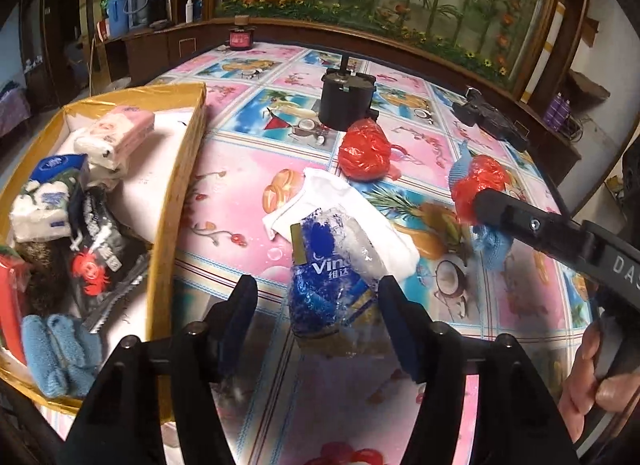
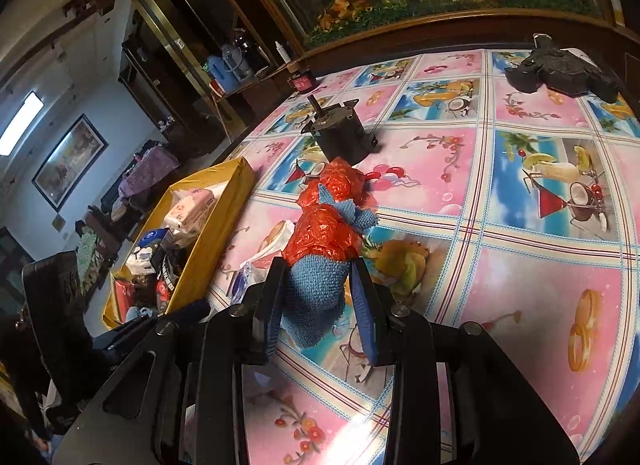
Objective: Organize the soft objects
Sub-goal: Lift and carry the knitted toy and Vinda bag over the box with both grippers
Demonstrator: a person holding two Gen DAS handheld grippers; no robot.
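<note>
We hold the blue cloth (image 2: pixel 316 289) with a red bag (image 2: pixel 324 241) bunched on it in our right gripper (image 2: pixel 320 305), clamped tight, near the middle of the table (image 2: pixel 540 285). Our left gripper (image 1: pixel 316 305) stands half open around the tissue wrapper (image 1: pixel 320 273), not pressing it. The gold box (image 1: pixel 176 193) at the table's left edge already holds tissue packs, a blue cloth and snack bags. A white cloth (image 1: pixel 360 205) and another red bag (image 1: pixel 364 149) remain outside. A black motor (image 1: pixel 346 101) stands behind, off our way.
</note>
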